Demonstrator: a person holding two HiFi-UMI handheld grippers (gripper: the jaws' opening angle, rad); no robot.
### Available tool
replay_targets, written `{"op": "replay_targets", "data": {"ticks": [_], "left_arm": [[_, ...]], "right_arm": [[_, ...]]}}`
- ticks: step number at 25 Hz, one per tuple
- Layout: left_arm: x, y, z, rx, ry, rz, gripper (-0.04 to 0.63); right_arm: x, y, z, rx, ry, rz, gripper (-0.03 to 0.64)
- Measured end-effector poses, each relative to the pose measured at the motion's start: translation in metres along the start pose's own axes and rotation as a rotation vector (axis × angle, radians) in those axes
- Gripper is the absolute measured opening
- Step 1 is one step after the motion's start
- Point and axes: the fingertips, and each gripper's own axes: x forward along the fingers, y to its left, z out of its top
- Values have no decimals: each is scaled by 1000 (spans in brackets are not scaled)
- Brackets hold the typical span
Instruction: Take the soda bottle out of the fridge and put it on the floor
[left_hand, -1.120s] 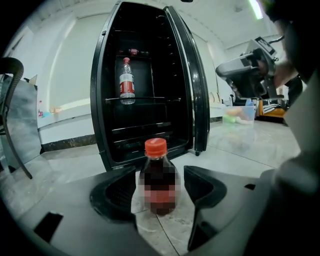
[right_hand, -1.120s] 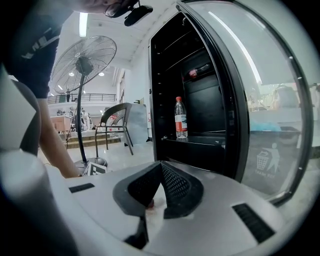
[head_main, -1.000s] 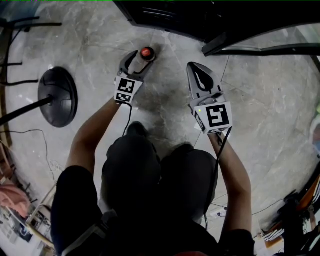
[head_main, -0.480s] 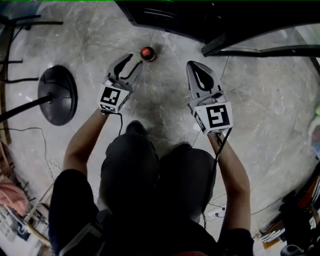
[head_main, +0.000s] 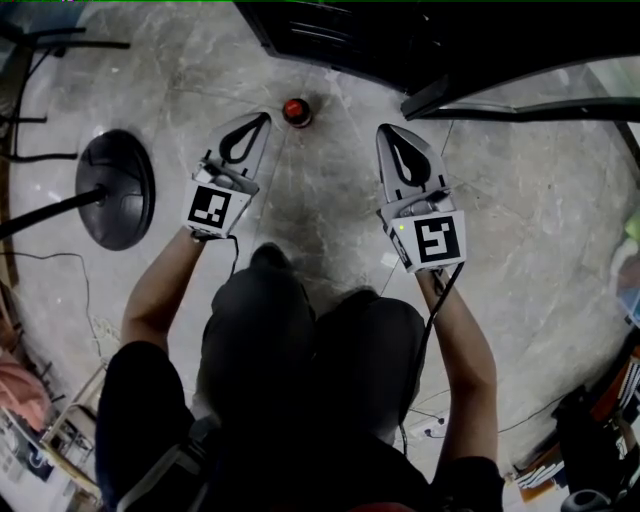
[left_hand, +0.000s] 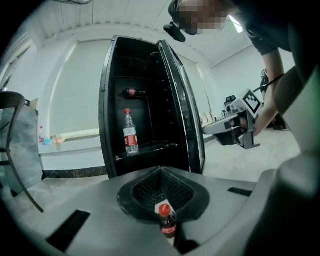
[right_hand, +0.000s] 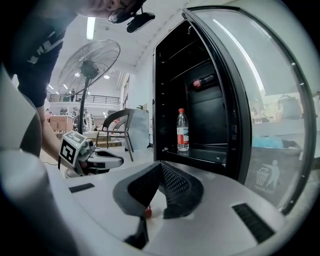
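Note:
The soda bottle (head_main: 295, 110), dark with a red cap, stands upright on the grey floor in front of the open black fridge (head_main: 400, 40). My left gripper (head_main: 265, 117) hangs a little short of it and to its left. Its jaws have just been closing, and they now meet with nothing between them. In the left gripper view the bottle (left_hand: 167, 223) shows low, beyond the gripper (left_hand: 161, 169). My right gripper (head_main: 385, 130) is shut and empty, to the right of the bottle; the red cap (right_hand: 148, 212) peeks out below the gripper (right_hand: 160, 164).
Inside the fridge (left_hand: 145, 100) a clear water bottle (left_hand: 131, 132) stands on a shelf and another bottle (left_hand: 131, 92) lies on the shelf above. The glass door (right_hand: 250, 100) stands open at the right. A fan base (head_main: 115, 190) sits on the floor at the left, and a chair (right_hand: 117, 125) stands further back.
My left gripper has let go of the soda bottle, drawn back and up from it, and closed its jaws. The bottle stays standing on the floor. The right gripper has barely moved.

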Motion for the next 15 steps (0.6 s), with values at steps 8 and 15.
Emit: {"op": "replay_targets", "data": {"ticks": [8, 15], "left_arm": [[-9, 6, 48, 14, 5, 23, 25], [-35, -1, 145, 16, -18, 27, 24]], "right_arm": [[-13, 2, 41, -26, -31, -12, 17], [-46, 6, 115, -28, -47, -36, 17]]}}
